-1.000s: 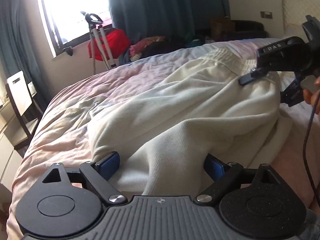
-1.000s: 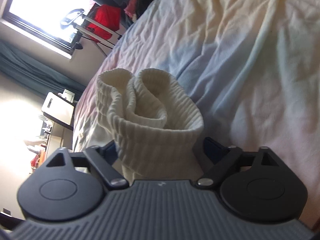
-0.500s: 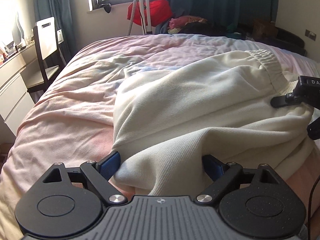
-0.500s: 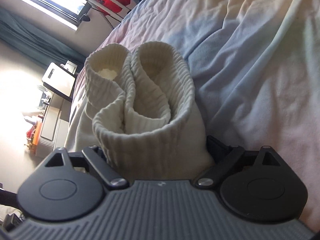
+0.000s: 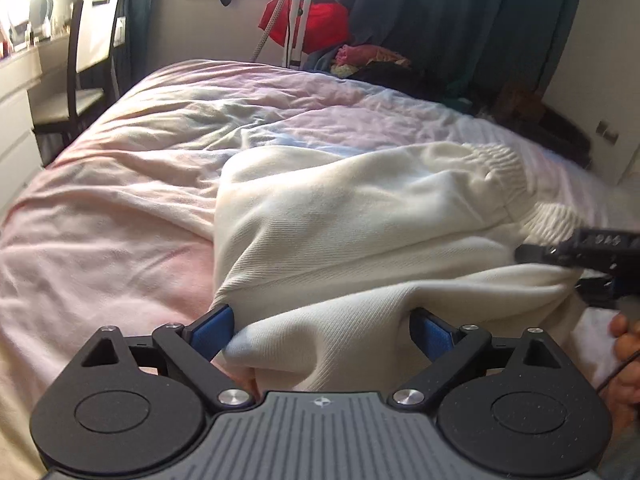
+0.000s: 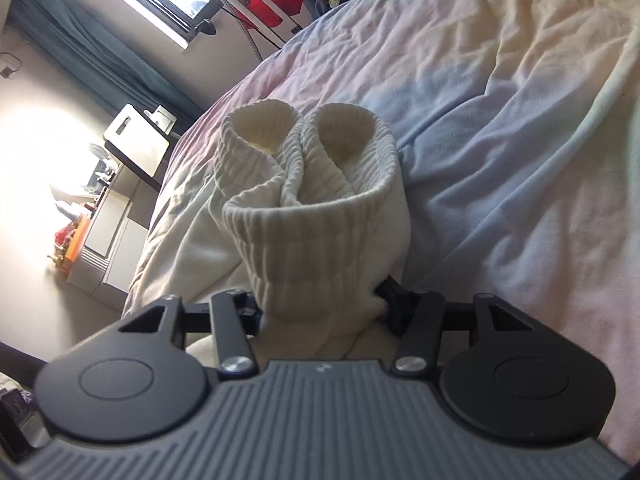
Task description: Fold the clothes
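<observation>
The right tool (image 6: pixel 322 312) has just been closing and pinches the cream trousers' (image 5: pixel 360 216) ribbed cuffs (image 6: pixel 304 184); the left tool (image 5: pixel 320 332), at six o'clock, has just widened, cloth between its spread jaws.

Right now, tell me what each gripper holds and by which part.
The right gripper is clamped on the cream sweatpants just below the ribbed cuffs. The left gripper is open, fabric between its pads, nothing held.
</observation>
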